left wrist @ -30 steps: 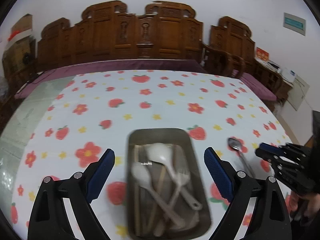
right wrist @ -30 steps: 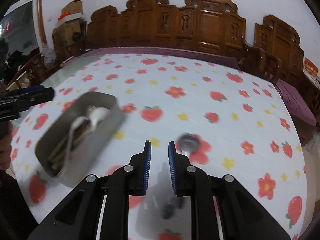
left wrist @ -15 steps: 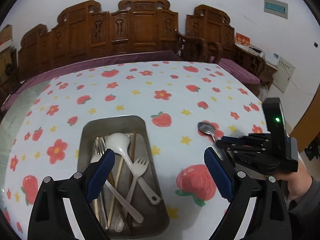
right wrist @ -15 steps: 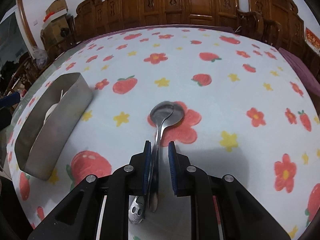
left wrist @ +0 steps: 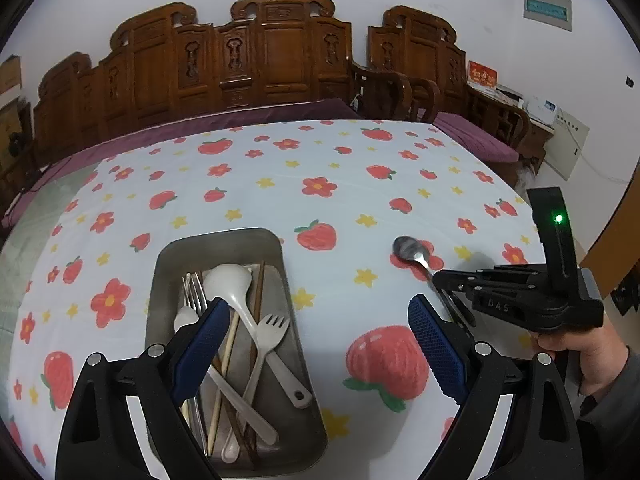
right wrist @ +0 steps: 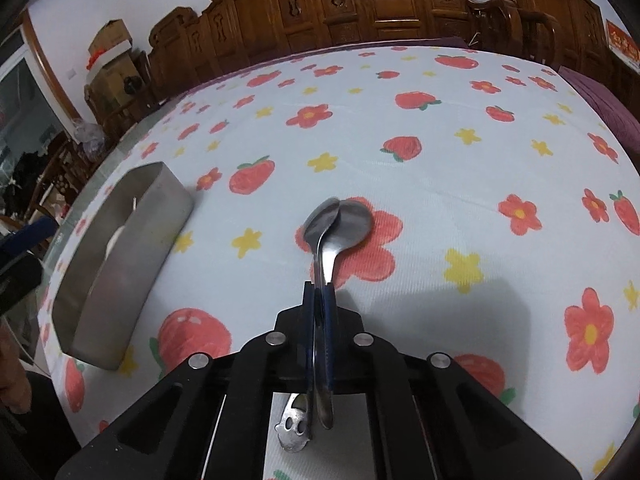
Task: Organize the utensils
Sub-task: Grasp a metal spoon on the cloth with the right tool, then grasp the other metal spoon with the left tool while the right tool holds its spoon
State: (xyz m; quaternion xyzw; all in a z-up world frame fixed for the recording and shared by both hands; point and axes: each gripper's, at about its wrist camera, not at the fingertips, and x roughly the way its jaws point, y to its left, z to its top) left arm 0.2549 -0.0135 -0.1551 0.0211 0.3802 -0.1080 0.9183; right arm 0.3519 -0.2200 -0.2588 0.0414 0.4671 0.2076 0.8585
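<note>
A home, prob. living/dining rm. Carved dark-brown wooden bench seats (left wrist: 280,52) w/ purple cushions (left wrist: 472,136) line the white wall. Tabletop w/ white cloth printed in red strawberries & flowers (left wrist: 320,184) fills the middle. Cardboard boxes (right wrist: 110,46) stacked in a corner, red paper sign (left wrist: 482,74) on the wall, clutter on a side shelf.

Utensils (left wrist: 240,344) in tray (left wrist: 292,412), spoons (right wrist: 336,224) on tablecloth (left wrist: 280,184) right of it
</note>
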